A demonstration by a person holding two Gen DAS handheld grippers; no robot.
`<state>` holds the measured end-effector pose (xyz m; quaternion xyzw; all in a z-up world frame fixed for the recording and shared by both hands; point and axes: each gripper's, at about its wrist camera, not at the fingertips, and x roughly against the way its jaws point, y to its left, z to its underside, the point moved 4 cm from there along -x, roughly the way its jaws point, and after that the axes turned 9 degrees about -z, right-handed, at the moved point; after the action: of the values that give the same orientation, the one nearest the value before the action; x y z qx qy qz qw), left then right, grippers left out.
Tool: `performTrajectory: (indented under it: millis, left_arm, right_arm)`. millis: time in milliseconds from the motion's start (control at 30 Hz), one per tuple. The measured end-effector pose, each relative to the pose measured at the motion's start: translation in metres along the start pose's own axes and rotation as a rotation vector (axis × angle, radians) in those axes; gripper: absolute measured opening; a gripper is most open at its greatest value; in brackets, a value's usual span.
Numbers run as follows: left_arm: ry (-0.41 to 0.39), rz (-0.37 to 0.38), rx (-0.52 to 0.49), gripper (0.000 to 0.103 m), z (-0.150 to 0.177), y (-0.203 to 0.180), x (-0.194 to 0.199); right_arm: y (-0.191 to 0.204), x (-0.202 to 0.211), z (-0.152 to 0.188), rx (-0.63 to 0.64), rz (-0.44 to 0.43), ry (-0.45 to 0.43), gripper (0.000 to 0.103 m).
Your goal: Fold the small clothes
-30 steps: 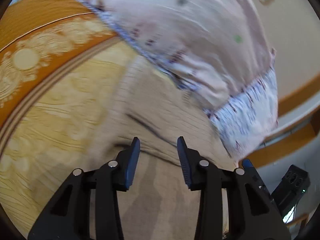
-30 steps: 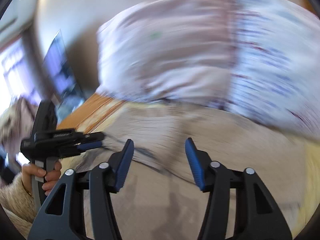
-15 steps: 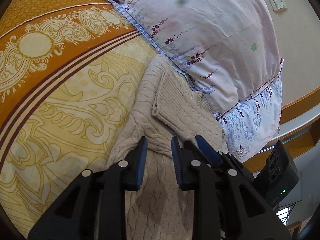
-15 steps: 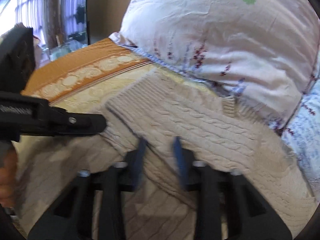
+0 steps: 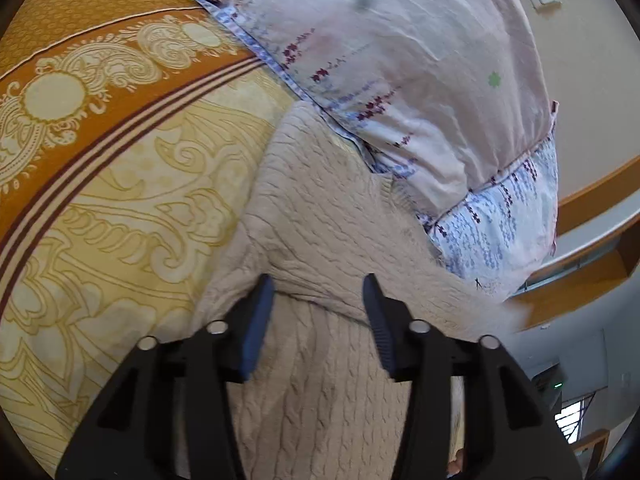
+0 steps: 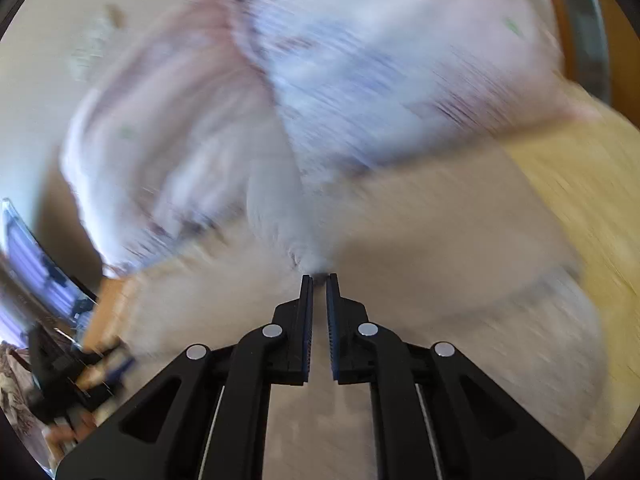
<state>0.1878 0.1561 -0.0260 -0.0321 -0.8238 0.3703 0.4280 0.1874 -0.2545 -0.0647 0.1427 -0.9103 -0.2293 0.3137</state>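
Left wrist view: my left tongs (image 5: 318,294) stand half apart, having just been opening, above a folded edge of the cream cable-knit sweater (image 5: 320,232), pads not pressing it. The sweater lies on the yellow-and-orange patterned bedspread (image 5: 120,184), its far end against the floral pillow (image 5: 400,60).

Right wrist view, badly blurred: my right tongs (image 6: 319,280) are nearly closed, having just been closing, pinching a tuft of the sweater at their tips.
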Motion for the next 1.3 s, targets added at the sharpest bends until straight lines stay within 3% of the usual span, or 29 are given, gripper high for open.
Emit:
performTrajectory:
  millis: [133,267,500,600,700,967,1133,1300]
  left_arm:
    - [0.005,0.004,-0.016,0.059,0.002,-0.004,0.001]
    - [0.013,0.007,-0.020,0.060,0.002,-0.006,0.001]
    - [0.018,0.006,-0.031,0.062,0.003,-0.007,0.000]
    - [0.020,0.006,-0.036,0.063,0.002,-0.007,-0.001]
    - [0.020,0.006,-0.038,0.063,0.002,-0.007,-0.001]
    - [-0.013,0.032,-0.117,0.062,0.011,-0.011,0.025]
    - [-0.053,0.024,-0.172,0.062,0.020,-0.001,0.049]
    - [-0.043,0.033,-0.212,0.062,0.031,0.008,0.063]
  right_arm:
    - [-0.030,0.023,-0.021,-0.116,-0.040,-0.047,0.049]
    - [-0.047,0.014,-0.041,-0.189,-0.029,-0.022,0.048]
    - [-0.071,-0.008,-0.033,-0.260,-0.007,0.050,0.036]
    - [-0.068,-0.018,-0.029,-0.248,-0.015,0.068,0.027]
    - [-0.065,-0.025,-0.030,-0.219,-0.019,0.067,0.010]
    - [-0.045,0.013,-0.038,-0.134,-0.034,-0.059,0.007]
    - [-0.062,0.000,-0.023,-0.156,0.042,0.019,0.007]
    - [-0.057,0.014,-0.020,-0.134,0.007,0.019,0.012]
